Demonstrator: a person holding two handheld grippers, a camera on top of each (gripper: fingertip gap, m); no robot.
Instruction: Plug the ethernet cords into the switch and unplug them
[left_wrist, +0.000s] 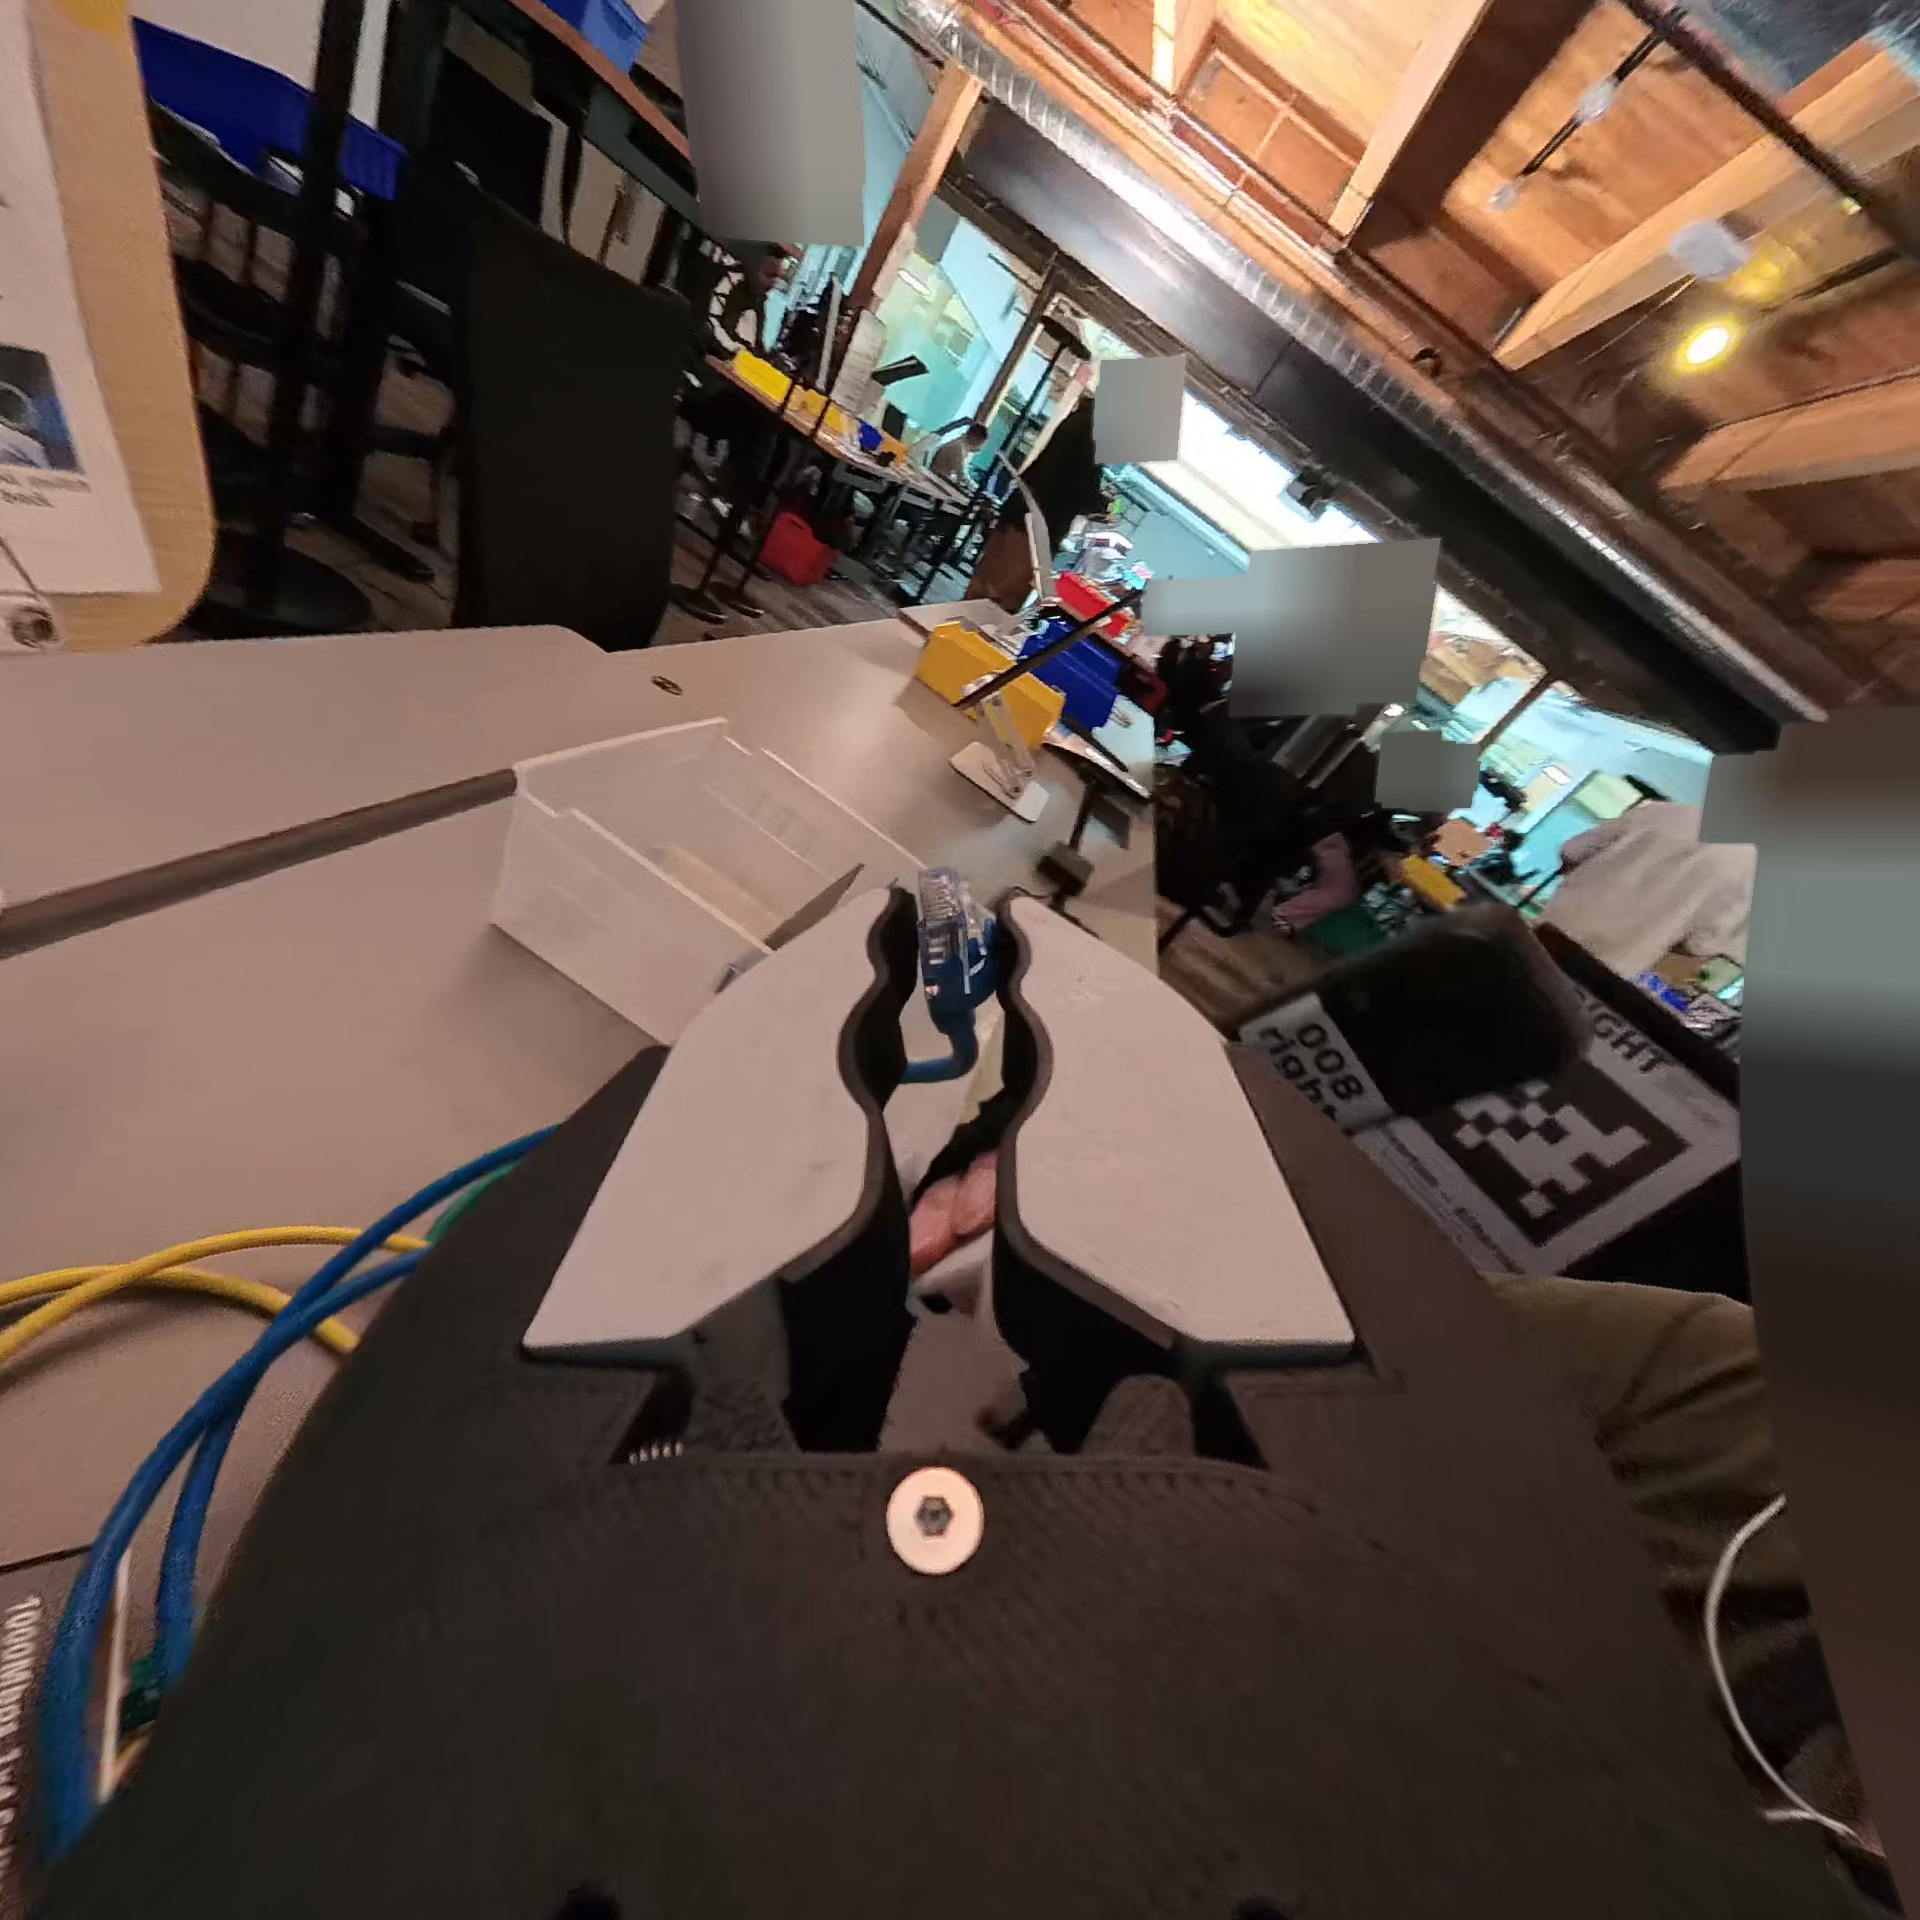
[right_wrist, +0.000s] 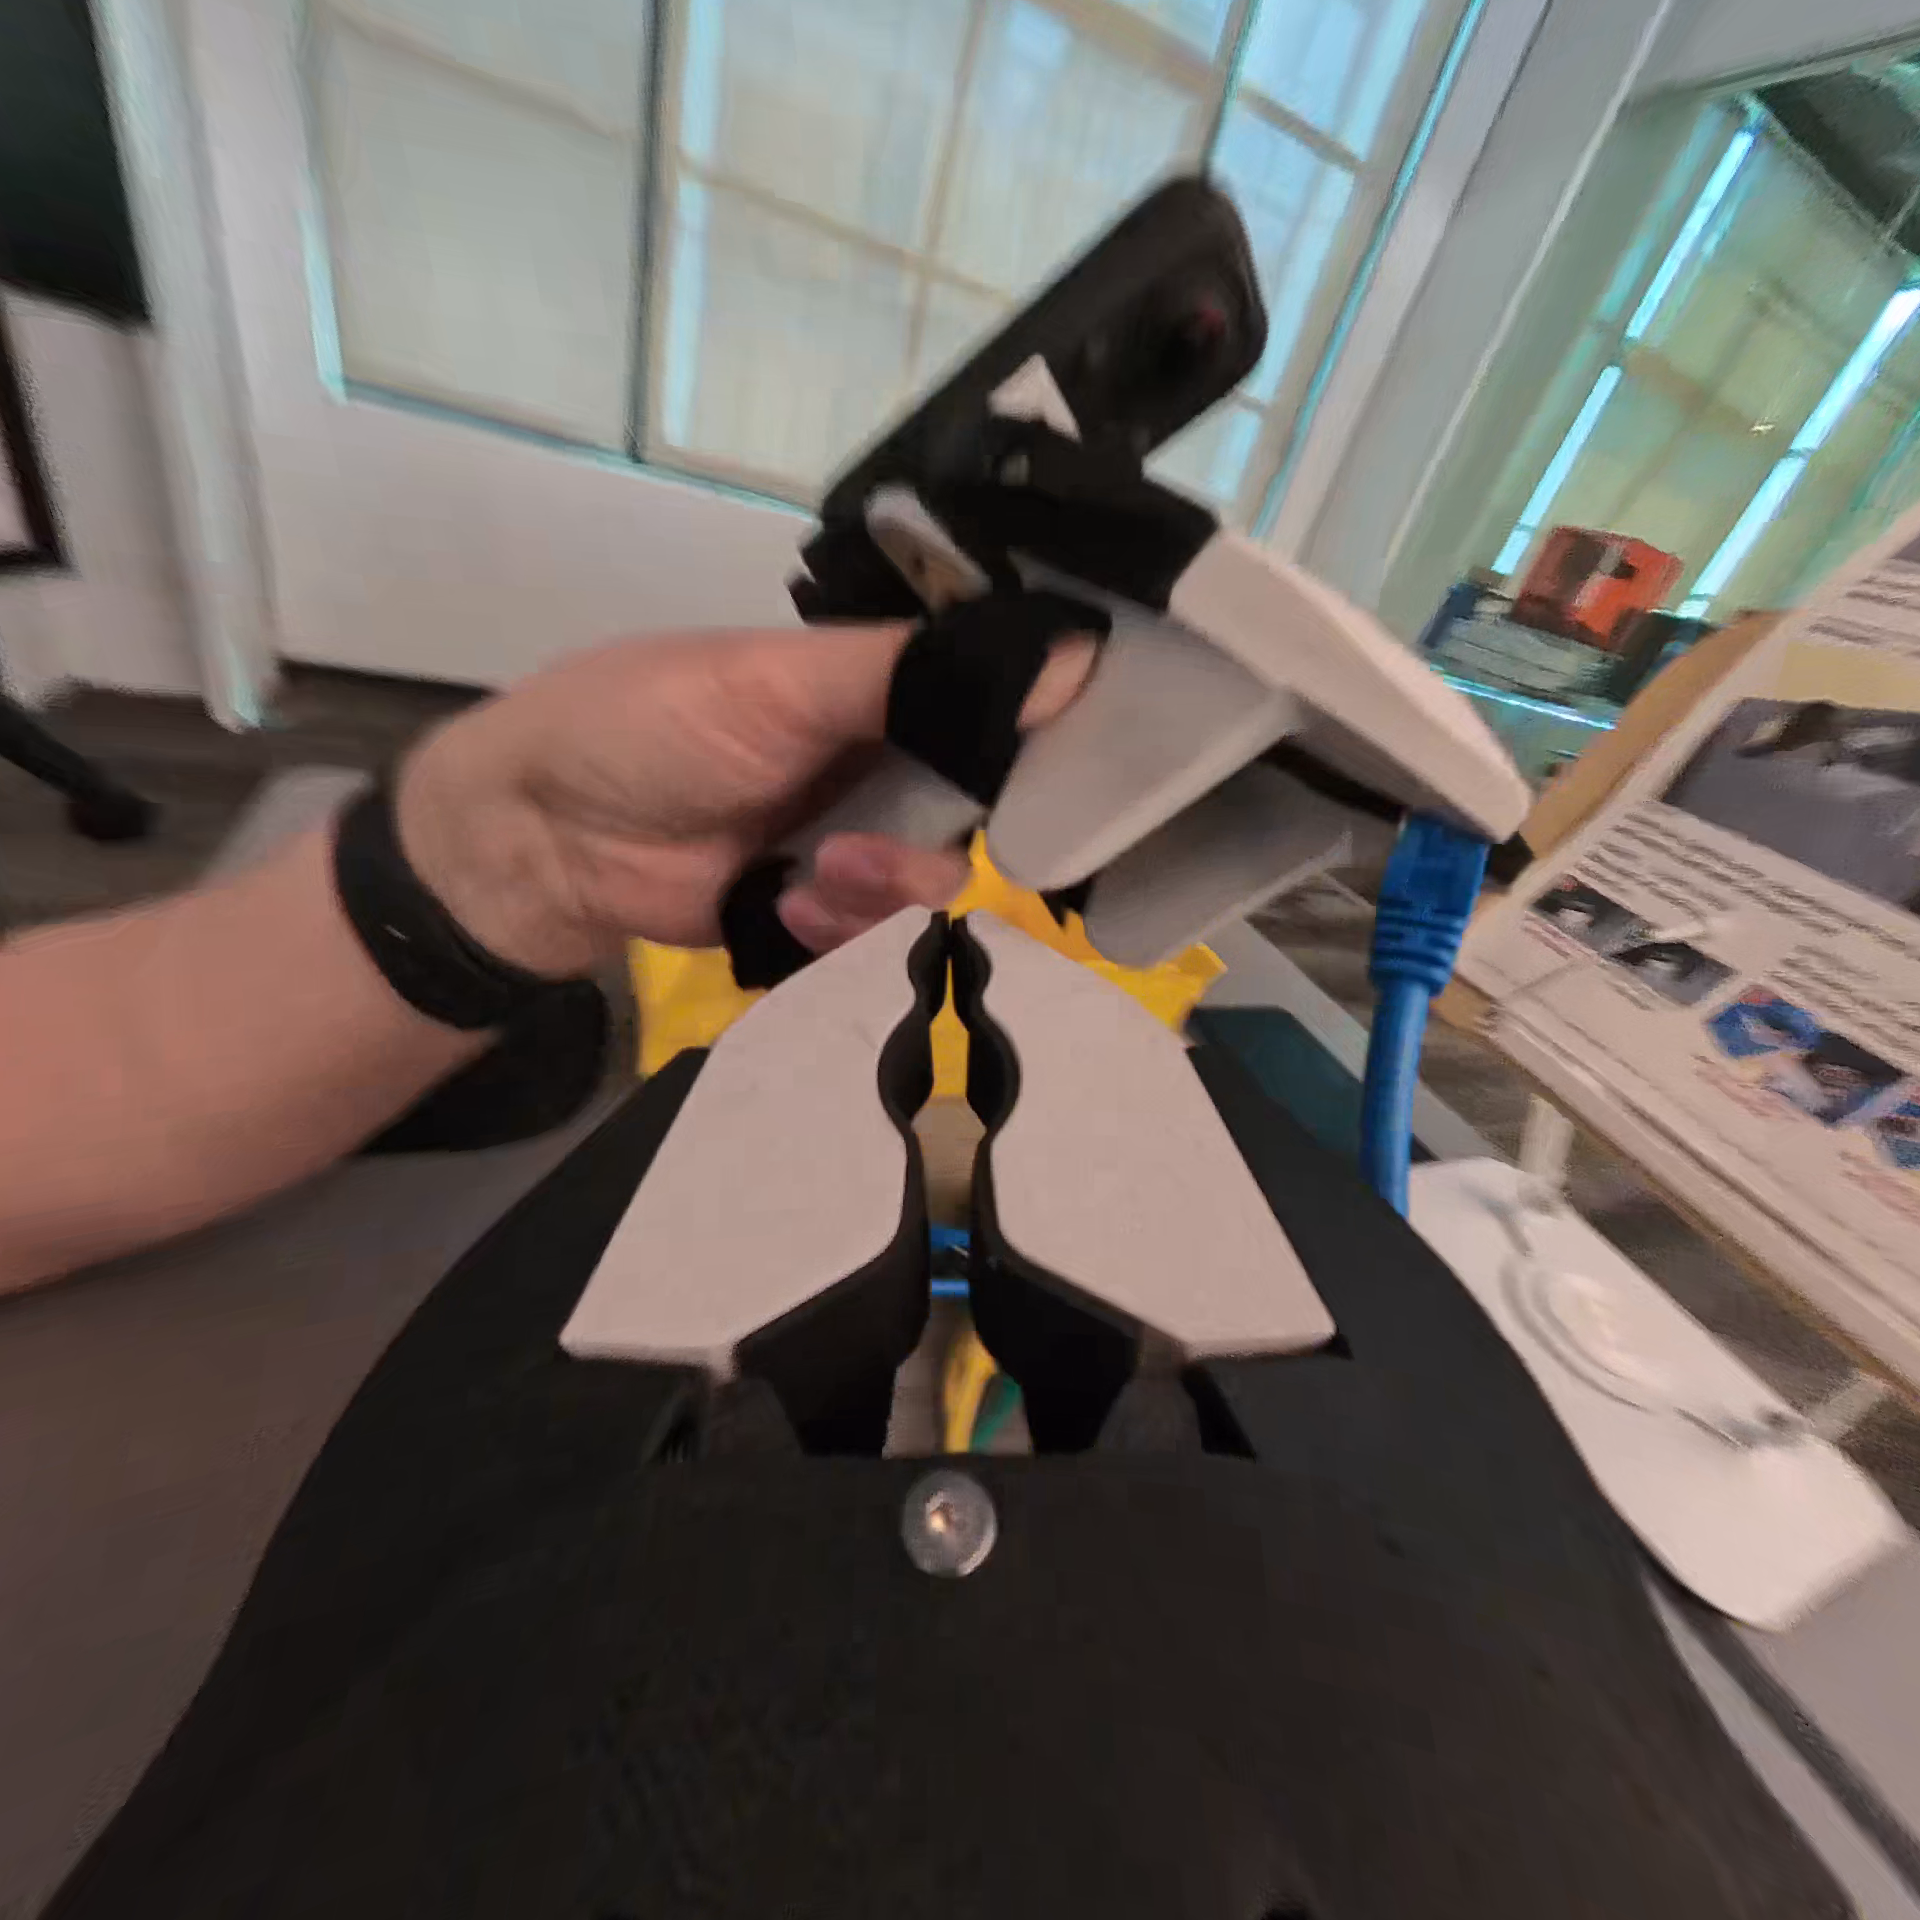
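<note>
L gripper (left_wrist: 948, 920) is clamping a blue ethernet cord (left_wrist: 948, 971) just behind its clear plug, w/ the plug poking out past the fingertips & the cable looping back down between the jaws. It's being held up off the grey table (left_wrist: 260, 987), tilted, pointing away over the far edge. In the R wrist view a bare hand (right_wrist: 623, 790) w/ a black wristband is gripping its handle, forearm coming in from the left, the cord hanging straight down below its tips. Ahead & left of the L tips a clear plastic tray (left_wrist: 665, 862) is sitting on the table. Back left of the L gripper, more blue & yellow cables (left_wrist: 208, 1257) are trailing across the tabletop.

R gripper (right_wrist: 949, 930) is sitting below the L one, fingers together w/ nothing between them. Switch: can't tell where.
</note>
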